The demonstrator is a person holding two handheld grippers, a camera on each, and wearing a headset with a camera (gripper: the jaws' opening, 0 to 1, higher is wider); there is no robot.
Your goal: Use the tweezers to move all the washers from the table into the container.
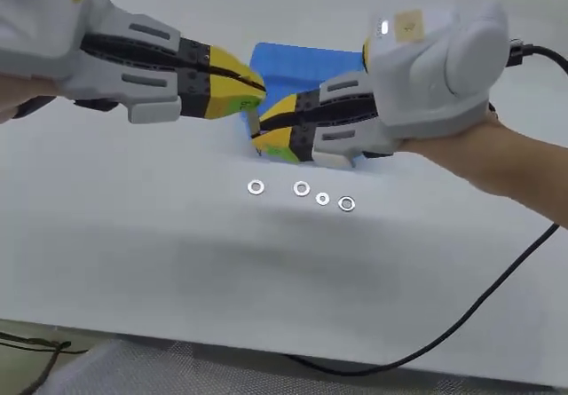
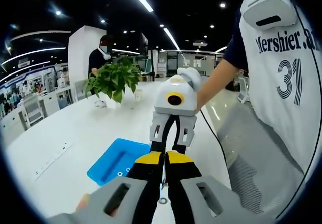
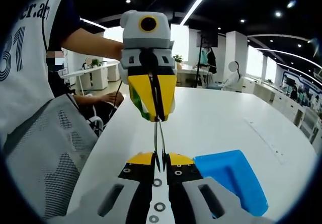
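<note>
Silver tweezers (image 1: 254, 118) hang between the two grippers, beside a blue container (image 1: 302, 65). My left gripper (image 1: 257, 84) comes in from the left, shut on the tweezers' upper end. Just below it, my right gripper (image 1: 258, 138) reaches in from the right with its jaws closed around the tweezers' legs (image 3: 159, 143). Several washers (image 1: 302, 189) lie in a row on the white table, nearer to me than the grippers. In the right gripper view, washers (image 3: 157, 182) lie on the table under its jaws (image 3: 160, 161). In the left gripper view the container (image 2: 118, 161) holds a few washers.
A black cable (image 1: 497, 288) runs from the right gripper over the white table's (image 1: 133, 235) front edge. Behind the container stands a potted plant (image 2: 113, 80). Beside the table sits a grey mesh chair (image 3: 55, 153).
</note>
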